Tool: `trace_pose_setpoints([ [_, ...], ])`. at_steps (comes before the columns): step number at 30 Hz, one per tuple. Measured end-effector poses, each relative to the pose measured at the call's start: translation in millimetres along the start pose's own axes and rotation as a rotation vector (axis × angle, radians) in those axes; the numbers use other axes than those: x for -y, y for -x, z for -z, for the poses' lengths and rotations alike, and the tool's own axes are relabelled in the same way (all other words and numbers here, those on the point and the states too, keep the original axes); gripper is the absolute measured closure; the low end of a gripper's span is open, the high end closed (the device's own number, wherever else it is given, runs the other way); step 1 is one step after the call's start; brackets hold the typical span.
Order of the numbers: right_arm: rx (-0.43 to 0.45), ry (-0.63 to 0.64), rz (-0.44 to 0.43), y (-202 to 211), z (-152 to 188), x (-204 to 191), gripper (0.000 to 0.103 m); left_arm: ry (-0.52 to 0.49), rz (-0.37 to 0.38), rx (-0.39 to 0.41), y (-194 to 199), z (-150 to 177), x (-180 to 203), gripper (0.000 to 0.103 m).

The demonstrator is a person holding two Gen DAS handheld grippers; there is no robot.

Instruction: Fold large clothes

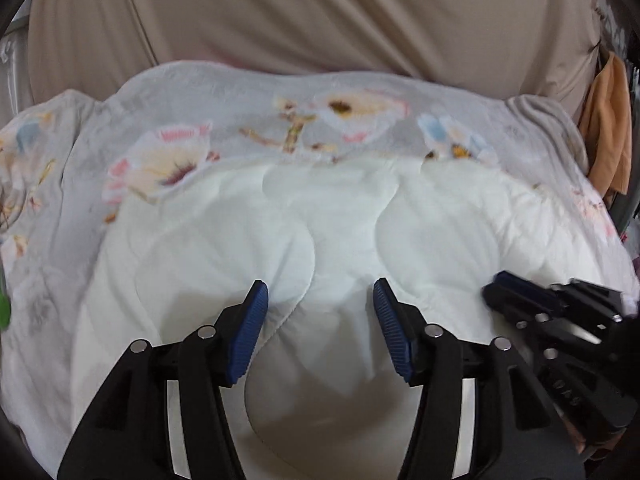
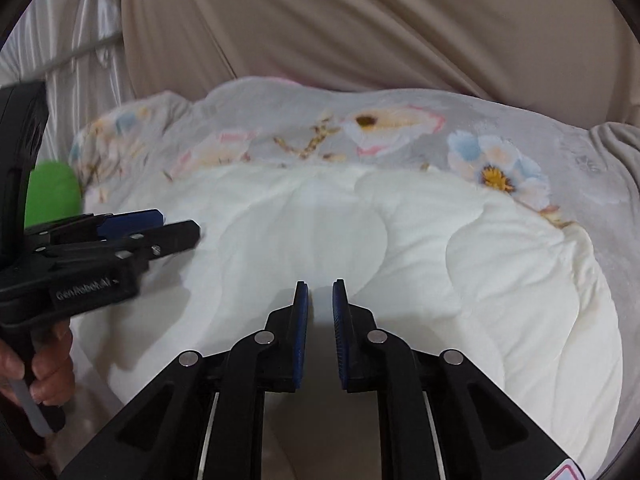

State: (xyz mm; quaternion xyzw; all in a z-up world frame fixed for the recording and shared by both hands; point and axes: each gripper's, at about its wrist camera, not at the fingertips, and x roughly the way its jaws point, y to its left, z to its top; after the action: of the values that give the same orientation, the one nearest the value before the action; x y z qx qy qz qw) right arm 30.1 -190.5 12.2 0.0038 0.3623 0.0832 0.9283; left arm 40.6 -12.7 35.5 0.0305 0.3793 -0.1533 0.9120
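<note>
A large quilt lies folded on a bed, its white quilted underside (image 1: 320, 220) up and its grey floral face (image 1: 248, 120) showing along the far edge. It also shows in the right wrist view (image 2: 360, 232). My left gripper (image 1: 320, 292) is open just above the white part, nothing between its blue pads. My right gripper (image 2: 320, 292) hovers over the white part with its pads a narrow gap apart and nothing between them. The right gripper also shows at the right edge of the left wrist view (image 1: 520, 292). The left gripper shows at the left of the right wrist view (image 2: 160, 228).
A beige sheet (image 1: 320, 12) hangs behind the bed. An orange cloth (image 1: 608, 120) hangs at the far right. A green object (image 2: 52, 192) sits at the left by the quilt. A white pleated curtain and rail (image 2: 80, 52) stand at the far left.
</note>
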Motion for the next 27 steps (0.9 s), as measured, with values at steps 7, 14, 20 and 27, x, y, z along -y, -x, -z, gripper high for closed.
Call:
trace_pose_setpoints([
  [7, 0.024, -0.187, 0.133, 42, 39, 82, 0.099, 0.107, -0.108, 0.004, 13, 18, -69, 0.048],
  [14, 0.024, -0.437, 0.248, 77, 94, 175, 0.103, 0.246, -0.233, -0.022, 22, 50, -130, 0.033],
  [20, 0.059, -0.352, 0.216, 82, 53, 132, 0.097, 0.359, -0.164, -0.044, 31, 58, -149, 0.033],
  [27, 0.037, -0.111, -0.008, 33, -29, 33, 0.097, 0.435, -0.097, -0.046, 48, 66, -157, 0.035],
])
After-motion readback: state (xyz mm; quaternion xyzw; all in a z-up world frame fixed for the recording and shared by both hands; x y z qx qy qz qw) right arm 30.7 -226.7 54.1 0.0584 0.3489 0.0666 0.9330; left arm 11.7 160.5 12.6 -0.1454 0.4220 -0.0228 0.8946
